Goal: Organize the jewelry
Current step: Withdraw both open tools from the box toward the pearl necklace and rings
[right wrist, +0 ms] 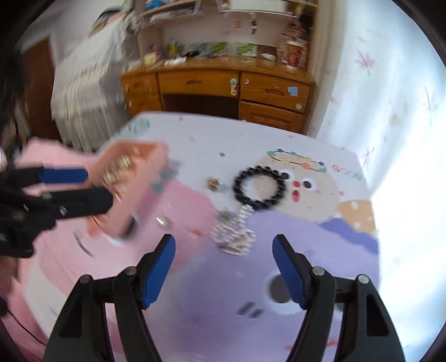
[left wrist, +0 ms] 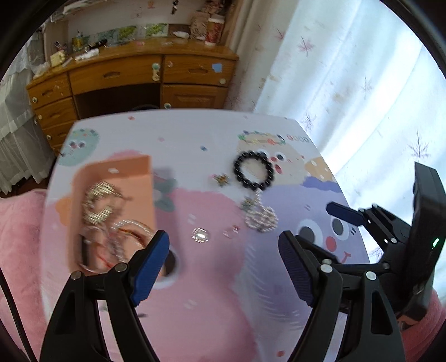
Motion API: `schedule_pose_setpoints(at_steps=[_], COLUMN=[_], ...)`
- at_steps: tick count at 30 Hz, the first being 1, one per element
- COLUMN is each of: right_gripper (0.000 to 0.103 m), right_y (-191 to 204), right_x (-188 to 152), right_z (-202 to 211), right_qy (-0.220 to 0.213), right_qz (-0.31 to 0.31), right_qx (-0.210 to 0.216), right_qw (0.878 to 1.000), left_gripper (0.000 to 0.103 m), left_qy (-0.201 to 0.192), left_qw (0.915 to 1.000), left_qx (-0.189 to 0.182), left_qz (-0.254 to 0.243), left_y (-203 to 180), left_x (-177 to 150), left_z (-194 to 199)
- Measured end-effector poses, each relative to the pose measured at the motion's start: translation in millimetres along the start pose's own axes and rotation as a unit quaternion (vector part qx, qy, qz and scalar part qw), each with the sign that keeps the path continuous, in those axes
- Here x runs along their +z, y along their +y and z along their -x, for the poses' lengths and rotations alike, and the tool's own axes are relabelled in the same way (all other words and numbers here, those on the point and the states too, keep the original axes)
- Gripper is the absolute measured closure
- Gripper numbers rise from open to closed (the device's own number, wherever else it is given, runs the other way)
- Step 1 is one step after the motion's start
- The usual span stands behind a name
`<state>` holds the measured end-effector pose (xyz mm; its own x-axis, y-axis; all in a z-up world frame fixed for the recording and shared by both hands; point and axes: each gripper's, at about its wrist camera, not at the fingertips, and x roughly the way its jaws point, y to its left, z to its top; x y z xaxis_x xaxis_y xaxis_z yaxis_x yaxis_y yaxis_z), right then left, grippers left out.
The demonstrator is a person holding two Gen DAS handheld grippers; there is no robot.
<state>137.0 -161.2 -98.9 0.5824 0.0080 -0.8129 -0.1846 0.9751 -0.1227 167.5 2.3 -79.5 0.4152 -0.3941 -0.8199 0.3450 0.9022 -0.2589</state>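
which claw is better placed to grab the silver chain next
Probably the right claw: open and empty, with the silver beaded chain lying just ahead between its tips. The left claw sits nearer the orange tray.

You are working in a home bedroom, likely a child's. Behind the table stands a wooden desk (left wrist: pixel 133 75) with drawers dotted in stickers and a knee recess, its top crowded with bottles, packets and a printed cup (left wrist: pixel 214 30). Children's drawings are stuck on the wall above it (left wrist: pixel 152 4), and a shelf loaded with clutter (right wrist: pixel 178 8) runs higher up. A sheer white curtain patterned with pale flowers (left wrist: pixel 348 83) glows with daylight along the table's right edge. The table itself wears a pastel cartoon-animal cover (left wrist: pixel 211 278), and fluffy pink bedding (left wrist: pixel 19 250) lies beyond its left edge.
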Motion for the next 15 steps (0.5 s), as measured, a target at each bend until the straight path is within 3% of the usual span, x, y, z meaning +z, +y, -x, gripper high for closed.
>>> schedule_pose_setpoints(at_steps=[4,8,13,15], right_gripper=[0.031,0.031,0.030,0.030], right_y=[-6,-11,-16,-18], right_x=[-18,-29,-37,-37], right_z=[-16,-34,-58,-65], right_qy=[0.013,0.021,0.027,0.024], right_qz=[0.073,0.112,0.137,0.138], right_qx=[-0.010,0.011,0.041,0.058], right_qw=[0.997,0.993,0.989,0.988], left_gripper=[0.025,0.032,0.062,0.066], left_qy=[0.015,0.006,0.036,0.044], left_qw=[0.9999,0.9991,0.9973,0.9972], left_qx=[0.001,0.036,0.062,0.060], left_qz=[0.004,-0.021,-0.012,0.010], left_y=[-22,-41,-45,-40], left_x=[-11,-22,-31,-31], left_z=[-24,-49,-87,-99])
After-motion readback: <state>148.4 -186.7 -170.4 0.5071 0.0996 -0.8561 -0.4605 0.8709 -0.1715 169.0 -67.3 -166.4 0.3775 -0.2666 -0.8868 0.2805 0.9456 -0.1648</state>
